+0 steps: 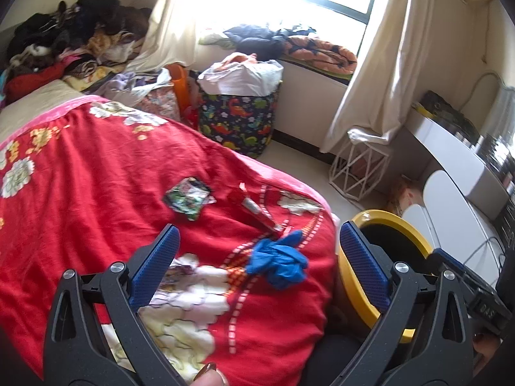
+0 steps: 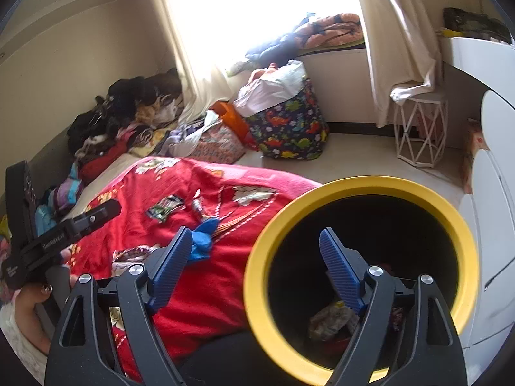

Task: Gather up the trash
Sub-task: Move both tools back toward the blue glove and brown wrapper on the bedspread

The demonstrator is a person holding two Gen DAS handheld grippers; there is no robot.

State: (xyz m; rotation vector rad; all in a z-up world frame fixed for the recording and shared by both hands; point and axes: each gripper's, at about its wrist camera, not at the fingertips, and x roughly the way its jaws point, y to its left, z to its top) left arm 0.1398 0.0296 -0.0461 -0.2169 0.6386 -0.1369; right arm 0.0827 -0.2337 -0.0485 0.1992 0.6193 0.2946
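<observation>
While both tools gape empty, the yellow-rimmed bin holds crumpled wrappers.

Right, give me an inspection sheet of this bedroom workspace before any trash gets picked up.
Surface: red floral blanket covering the bed, rumpled.
Job's things: blue glove, dark snack wrapper and red tube-like wrapper lying apart on the blanket; yellow-rimmed bin beside the bed, some trash already at its bottom.
Clutter: clothes pile at the far end of the bed; dinosaur-print basket stuffed full.
Grippers: left gripper open above the blanket; right gripper open, one finger over the bin mouth. Both jaws empty.
Cables: thin cords near the white furniture.
Surroundings: bright window, cream curtains, white wire stool.
</observation>
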